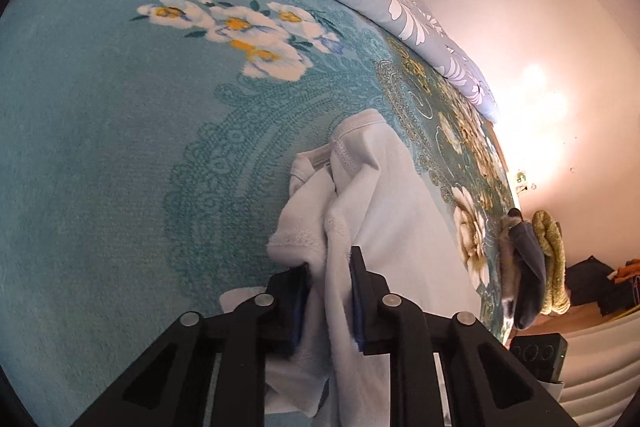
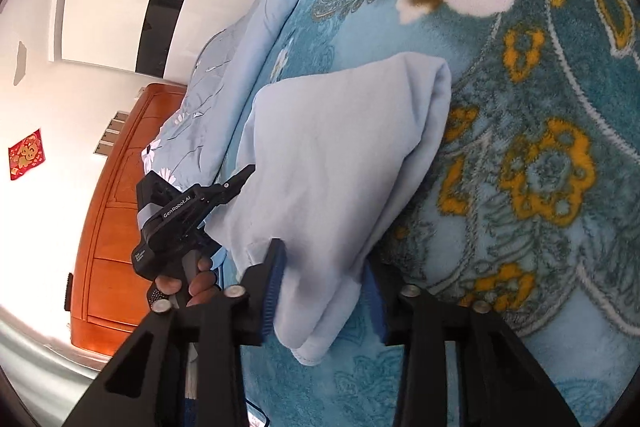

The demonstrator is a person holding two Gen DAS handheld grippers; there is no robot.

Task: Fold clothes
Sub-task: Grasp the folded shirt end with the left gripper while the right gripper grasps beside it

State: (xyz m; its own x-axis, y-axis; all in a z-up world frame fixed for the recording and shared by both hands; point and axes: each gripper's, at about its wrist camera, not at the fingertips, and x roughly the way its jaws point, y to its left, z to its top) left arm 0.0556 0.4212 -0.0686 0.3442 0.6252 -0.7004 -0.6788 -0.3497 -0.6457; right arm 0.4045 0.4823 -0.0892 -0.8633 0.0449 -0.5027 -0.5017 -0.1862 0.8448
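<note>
Garment [image 1: 372, 195] bunched lengthwise, collar pointing away from left gripper [image 1: 330, 291].

1. "GenRobot.AI" in white letters runs along the black body of the left hand-held gripper [image 2: 240, 183], seen from the right wrist view.
2. Lower on that same body, by the grip, sits a small white label, too tiny to read.
3. Left of it, a red paper sign [image 2: 26, 155] with gold figures hangs on the white wall; nothing on it is legible.
</note>
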